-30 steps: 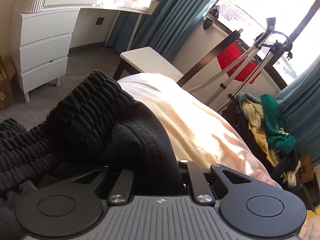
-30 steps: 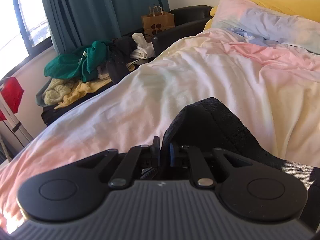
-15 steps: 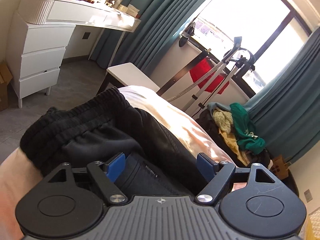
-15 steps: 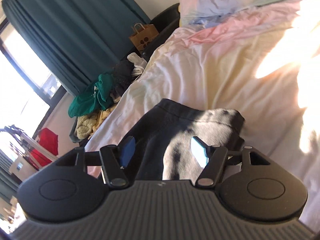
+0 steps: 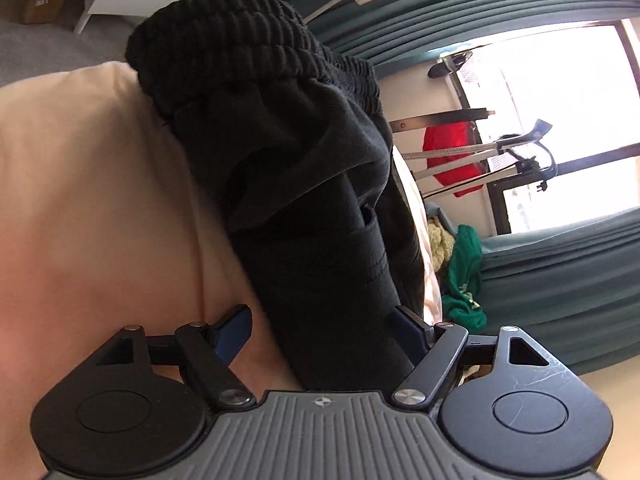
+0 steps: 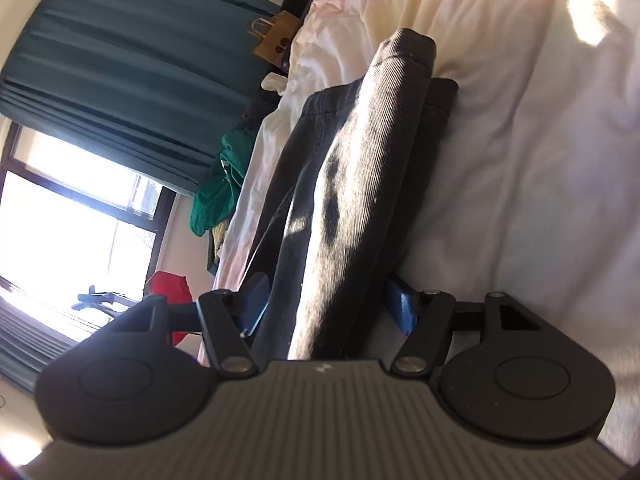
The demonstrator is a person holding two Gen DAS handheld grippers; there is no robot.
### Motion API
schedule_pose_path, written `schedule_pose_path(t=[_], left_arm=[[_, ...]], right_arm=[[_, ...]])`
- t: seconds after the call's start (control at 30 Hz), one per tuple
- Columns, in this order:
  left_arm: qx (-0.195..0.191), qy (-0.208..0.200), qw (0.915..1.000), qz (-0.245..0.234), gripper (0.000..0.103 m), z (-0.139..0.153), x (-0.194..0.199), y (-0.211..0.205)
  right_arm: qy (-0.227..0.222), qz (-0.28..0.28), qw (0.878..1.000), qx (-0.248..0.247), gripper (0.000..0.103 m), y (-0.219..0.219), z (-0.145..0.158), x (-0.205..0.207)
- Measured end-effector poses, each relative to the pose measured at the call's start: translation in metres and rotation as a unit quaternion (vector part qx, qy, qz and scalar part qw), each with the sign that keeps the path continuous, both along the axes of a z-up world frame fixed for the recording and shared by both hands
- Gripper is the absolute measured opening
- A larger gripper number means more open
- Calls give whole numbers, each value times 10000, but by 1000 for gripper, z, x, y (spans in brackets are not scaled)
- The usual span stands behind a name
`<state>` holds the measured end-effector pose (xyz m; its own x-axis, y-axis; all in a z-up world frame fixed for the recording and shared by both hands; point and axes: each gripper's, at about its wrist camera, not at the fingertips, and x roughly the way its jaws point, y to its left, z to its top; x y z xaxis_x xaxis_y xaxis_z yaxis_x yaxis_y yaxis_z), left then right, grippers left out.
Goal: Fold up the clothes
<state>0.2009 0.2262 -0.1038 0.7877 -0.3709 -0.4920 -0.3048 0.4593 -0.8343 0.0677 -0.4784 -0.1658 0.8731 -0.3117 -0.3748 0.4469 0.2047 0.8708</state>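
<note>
- Left wrist view: the left gripper [image 5: 320, 330] is closing slightly, jaws wide. The black trousers [image 5: 304, 184] lie between the blue pads [image 5: 234, 332]; the far pad seems to touch the cloth, the near one stands clear, so nothing is clamped.
- The trousers rest on the bed cover [image 5: 92, 208], ribbed waistband [image 5: 224, 40] at the far end.
- Right wrist view: the right gripper [image 6: 324, 306] is released, jaws apart, with the folded trouser legs [image 6: 352, 184] between them and the pads not pressing.
- Step in hand, as a judgement: 1 fold appears laid down and let go.
- Next move calls for both grippers to re-grip 1 end of the stack, lift it evenly, and carry it over the other end.
- Risk: loose layers may slide apart.
</note>
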Motion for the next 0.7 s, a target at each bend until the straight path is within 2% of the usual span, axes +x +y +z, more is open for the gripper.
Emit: schedule_pose_path(t=[0.07,0.13,0.17,0.23,0.27,0.33,0.4,0.6,0.7], left_arm=[[26,-54,9998,184,73,-3,8,3],[59,-103,9993,350,59,-7,16,7],[57,-116,9991,398,57,-8,19,10],[-9,-131,9987,489,49,-10,23,14],[-81,-131,9984,547,46,-10,24,16],[-226,-131,9975,662,32,-10,25,19],[-109,-213,9975,666,18,-5,25,18],[402,-527,9951,735,11,24,3,14],[345,-627,9939,836,10,34,-21,19]], right_arm=[[-5,-103,9998,-168,60,-7,-6,7],[-1,-253,9994,-219,50,-18,-11,12],[0,-313,9991,-275,48,-21,-13,14],[2,-431,9983,-389,34,-29,-16,18],[24,-505,9978,-440,31,-30,-18,19],[49,-617,9966,-539,22,-32,-19,22],[175,-631,9954,-703,15,-31,-15,26],[495,-754,9909,-997,11,-22,8,13],[398,-793,9911,-993,11,-12,22,-8]])
